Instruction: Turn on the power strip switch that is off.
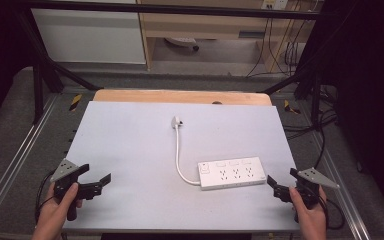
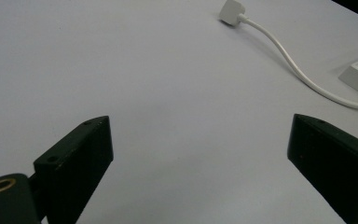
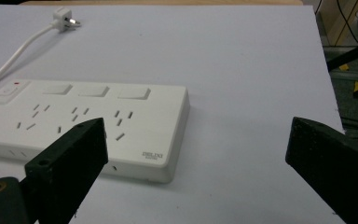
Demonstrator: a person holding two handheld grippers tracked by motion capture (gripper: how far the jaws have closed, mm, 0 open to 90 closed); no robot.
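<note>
A white power strip (image 1: 231, 173) lies flat on the white table sheet (image 1: 130, 150), right of centre. Its white cable (image 1: 179, 155) curves toward the back and ends in a plug (image 1: 177, 121). My left gripper (image 1: 96, 173) is held open at the front left, well apart from the strip, with bare sheet between its jaws (image 2: 200, 140). The plug (image 2: 231, 11) and cable (image 2: 298, 70) lie far ahead of it. My right gripper (image 1: 282, 176) is open just right of the strip's end. In its view the strip (image 3: 88, 121) lies ahead-left, and the gripper (image 3: 196, 140) holds nothing.
A wooden table edge (image 1: 180, 96) shows behind the sheet. Black frame posts (image 1: 37, 85) stand at the back corners. Loose cables (image 1: 320, 125) lie on the floor to the right, and a cabinet (image 1: 205, 30) stands behind.
</note>
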